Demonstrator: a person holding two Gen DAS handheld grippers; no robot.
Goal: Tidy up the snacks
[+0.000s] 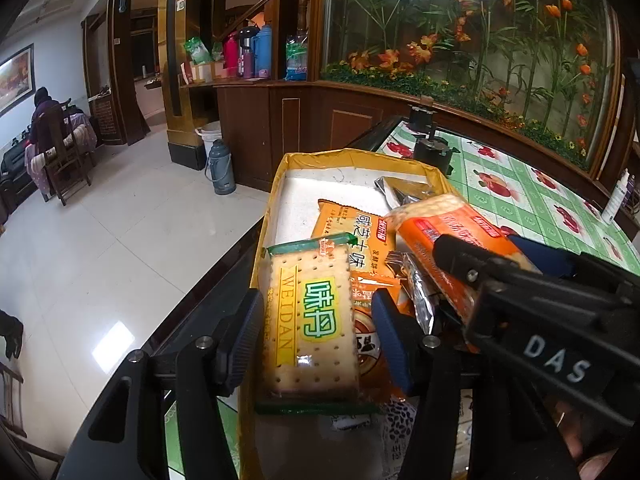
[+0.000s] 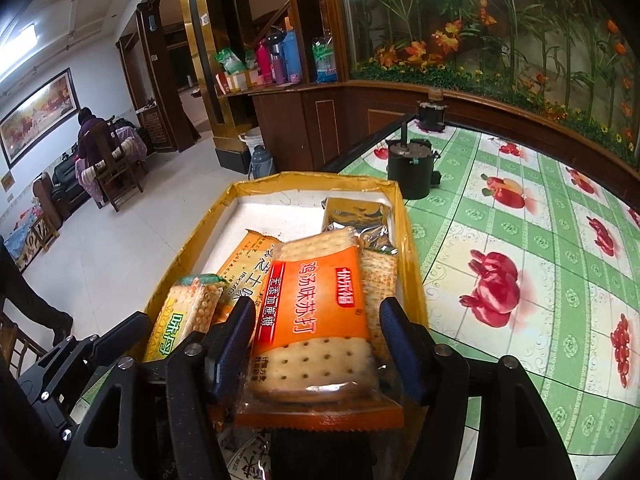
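Between the blue pads of our left gripper (image 1: 316, 332) lies the green-edged WEIDAN cracker pack (image 1: 310, 324), resting on other snacks at the near end of the yellow box (image 1: 280, 168). A sliver of gap shows on each side of the pack, so the jaws stand apart around it rather than pressing on it.

Our right gripper (image 2: 318, 344) frames the orange soda cracker pack (image 2: 316, 320) the same way; its pads sit clear of the wrapper on both sides, jaws apart. That pack lies slanted across the pile, its sealed end toward us. From the left wrist view we see the right gripper's black frame, lettered DAS, reaching in from the right over the same orange pack.

Under and beside these two lie an orange cheese-flavour biscuit packet (image 1: 356, 232) and a silver foil wrapper (image 1: 418, 296). A dark foil packet (image 2: 356, 212) sits at the far right corner of the box, and a clear-wrapped cracker pack (image 2: 378, 276) lies along the right wall. Much of the white floor of the box is bare at its far end.

We see the box sitting at the left edge of a table covered by a green checked cloth with red fruit prints (image 2: 520, 240). A black pot-like device (image 2: 412, 168) stands on the cloth just beyond the box.
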